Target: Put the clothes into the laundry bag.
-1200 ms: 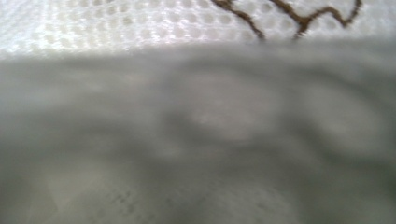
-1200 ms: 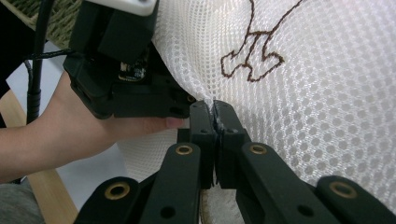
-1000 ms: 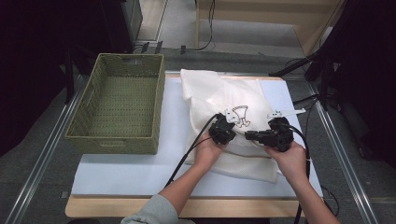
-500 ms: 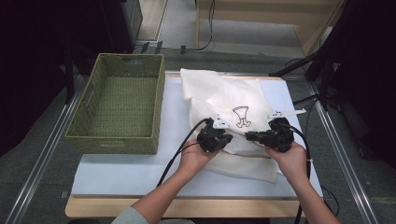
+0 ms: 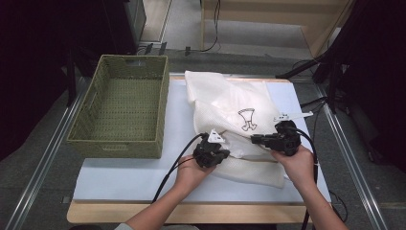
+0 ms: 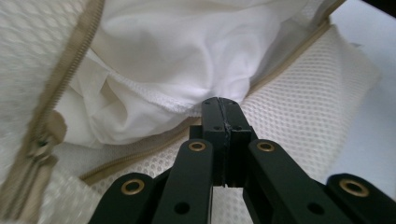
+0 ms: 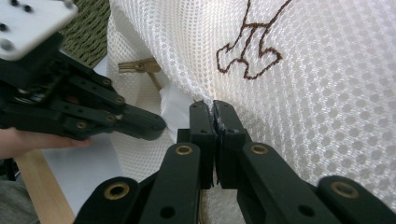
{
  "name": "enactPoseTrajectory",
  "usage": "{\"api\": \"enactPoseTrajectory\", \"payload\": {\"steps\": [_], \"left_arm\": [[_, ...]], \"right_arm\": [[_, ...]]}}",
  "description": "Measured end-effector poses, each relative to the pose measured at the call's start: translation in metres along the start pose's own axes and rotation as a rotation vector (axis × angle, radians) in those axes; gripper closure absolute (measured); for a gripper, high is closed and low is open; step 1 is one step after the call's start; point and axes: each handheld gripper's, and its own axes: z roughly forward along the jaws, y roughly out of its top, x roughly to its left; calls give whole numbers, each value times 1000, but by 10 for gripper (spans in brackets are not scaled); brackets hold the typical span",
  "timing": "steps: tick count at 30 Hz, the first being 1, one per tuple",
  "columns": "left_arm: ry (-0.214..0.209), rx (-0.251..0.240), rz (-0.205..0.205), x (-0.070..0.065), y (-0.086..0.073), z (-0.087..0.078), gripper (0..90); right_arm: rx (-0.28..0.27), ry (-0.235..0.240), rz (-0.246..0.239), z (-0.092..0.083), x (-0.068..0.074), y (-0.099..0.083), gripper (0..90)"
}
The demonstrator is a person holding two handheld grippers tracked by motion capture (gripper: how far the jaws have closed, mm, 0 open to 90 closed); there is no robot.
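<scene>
- Under both grippers, a pale blue mat [image 5: 143, 177] covers a wooden table [image 5: 95, 213] on a grey floor [image 5: 28, 167].
- Left of the left gripper [image 6: 219, 109], a green woven rectangular basket [image 5: 119, 112] stands with nothing visible inside.
- Between the grippers lies a white mesh zip bag [image 5: 230, 103] holding white cloth [image 6: 187, 56].
- The left gripper is clenched on the cloth's hem.
- The right gripper [image 7: 214, 112] is clenched on the mesh.

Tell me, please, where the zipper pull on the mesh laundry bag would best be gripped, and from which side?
Grip the flat tan zipper pull across its faces, approaching from the open mouth of the mesh bag, probably. The pull lies at the end of the zipper tape beside the white garment, tab free.
</scene>
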Motion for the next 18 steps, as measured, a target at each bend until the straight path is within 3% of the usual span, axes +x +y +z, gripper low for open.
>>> {"api": "enactPoseTrajectory", "payload": {"steps": [7,11,15,18], "left_arm": [[41,23,16,3,14,25,900],[85,-13,9,7,26,33,900],[104,-58,-8,9,37,38,900],[111,-86,3,9,47,39,900]], "right_arm": [[-3,12,-9,2,4,1,889],[-3,16,-18,3,6,2,889],[-5,19,-17,6,8,4,889],[-6,25,-14,10,10,7,889]]}}
